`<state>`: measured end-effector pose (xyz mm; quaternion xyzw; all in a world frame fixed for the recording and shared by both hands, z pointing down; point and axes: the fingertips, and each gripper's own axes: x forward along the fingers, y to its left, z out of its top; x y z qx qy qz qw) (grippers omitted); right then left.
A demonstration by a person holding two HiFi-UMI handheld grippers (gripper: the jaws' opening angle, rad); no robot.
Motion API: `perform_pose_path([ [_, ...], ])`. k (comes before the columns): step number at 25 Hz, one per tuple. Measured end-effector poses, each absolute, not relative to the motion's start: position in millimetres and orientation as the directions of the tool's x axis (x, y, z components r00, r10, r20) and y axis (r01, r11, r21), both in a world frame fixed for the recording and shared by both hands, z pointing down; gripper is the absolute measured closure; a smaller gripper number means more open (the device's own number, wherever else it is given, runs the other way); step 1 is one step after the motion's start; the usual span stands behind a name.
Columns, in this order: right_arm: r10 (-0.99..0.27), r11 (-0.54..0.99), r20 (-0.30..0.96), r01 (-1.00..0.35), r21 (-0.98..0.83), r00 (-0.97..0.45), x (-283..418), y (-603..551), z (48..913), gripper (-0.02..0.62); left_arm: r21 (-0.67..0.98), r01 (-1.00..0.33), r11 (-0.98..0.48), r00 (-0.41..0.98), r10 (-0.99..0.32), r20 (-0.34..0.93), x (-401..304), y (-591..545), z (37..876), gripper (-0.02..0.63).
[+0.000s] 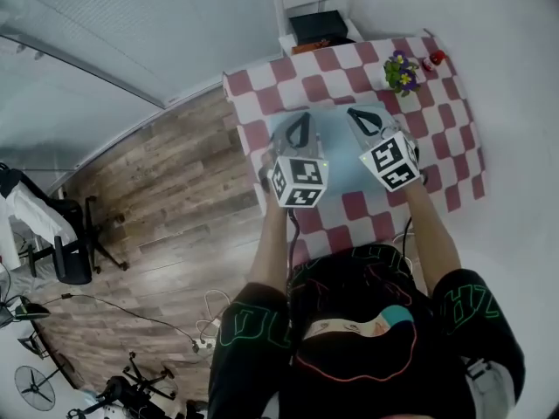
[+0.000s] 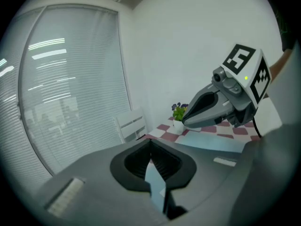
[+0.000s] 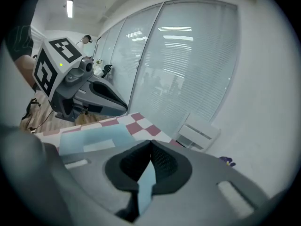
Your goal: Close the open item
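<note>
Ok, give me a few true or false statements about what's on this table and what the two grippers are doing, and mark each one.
1. The left hand-held gripper and the right hand-held gripper both have their jaws together, with nothing between them. True.
2. The tablecloth is plain green. False: it has red and white checks.
3. A potted plant stands on the tablecloth beyond the right hand-held gripper. True.
4. The light blue item lies on the wooden floor. False: it lies flat on the tablecloth, below the two grippers.
</note>
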<state>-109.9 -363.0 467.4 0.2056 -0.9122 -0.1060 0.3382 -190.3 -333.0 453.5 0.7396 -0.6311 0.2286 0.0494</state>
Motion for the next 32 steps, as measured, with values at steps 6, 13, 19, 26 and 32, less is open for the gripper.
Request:
perform_pose_path([
  [6,-0.553,0.833,0.440,-0.455,0.314,-0.708,-88,-374,408,0.592,-0.223,-0.968,-0.111,0.053,-0.967,0.251,-185,-337,382,0.598],
  [13,-0.636,0.768,0.325,-0.613,0.183,-0.700,-22,-386,357,0.592,-0.242,-0.969,-0.047,0.027,-0.996,0.086,-141,-340,302,0.598],
  [19,-0.661,0.747,0.242,-0.655,0.114,-0.710,56,-382,331,0.592,-0.070,-0.981,0.180,-0.183,-0.982,0.044,-105,-314,296,0.598],
  [26,-0.690,0.723,0.183,-0.680,0.123,-0.700,110,-386,318,0.592,-0.138,-0.975,0.175,-0.182,-0.983,0.034,-53,-301,298,0.598],
  [32,-0.668,0.744,0.120,-0.657,0.121,-0.735,101,-382,298,0.592,-0.183,-0.964,0.192,-0.203,-0.978,0.046,-53,-295,292,0.598],
])
